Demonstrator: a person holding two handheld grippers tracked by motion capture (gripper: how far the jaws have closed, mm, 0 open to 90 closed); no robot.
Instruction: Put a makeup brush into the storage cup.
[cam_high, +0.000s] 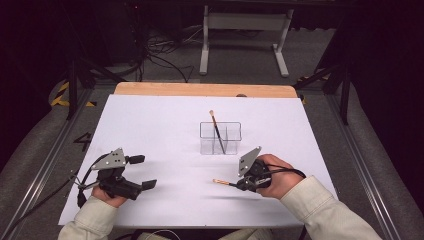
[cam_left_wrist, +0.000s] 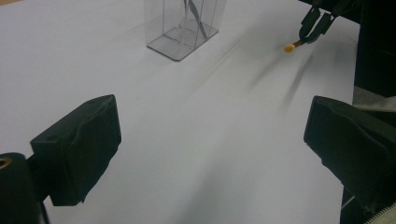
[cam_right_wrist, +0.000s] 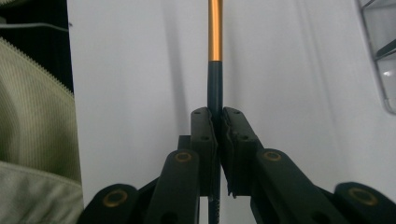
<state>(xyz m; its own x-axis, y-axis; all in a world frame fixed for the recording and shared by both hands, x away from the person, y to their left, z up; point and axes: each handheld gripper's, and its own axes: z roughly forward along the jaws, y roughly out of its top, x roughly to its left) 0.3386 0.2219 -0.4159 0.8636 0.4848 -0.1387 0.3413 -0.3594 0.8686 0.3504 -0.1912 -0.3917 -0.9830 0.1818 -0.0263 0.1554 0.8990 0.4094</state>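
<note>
At lower left of the high view, the left gripper (cam_high: 142, 172) rests on the white table (cam_high: 150, 120) with its jaws spread wide and empty. Lower right of centre, the right gripper (cam_high: 235, 185) clamps a slim brush (cam_high: 221, 182) by its dark shaft, the orange end jutting left just above the sheet. Beyond, mid-frame, a clear box (cam_high: 220, 138) holds another brush (cam_high: 216, 130) leaning upright. The pinch is narrow; a twist could likely let the thin shaft swivel or slip, or knock the light box.
</note>
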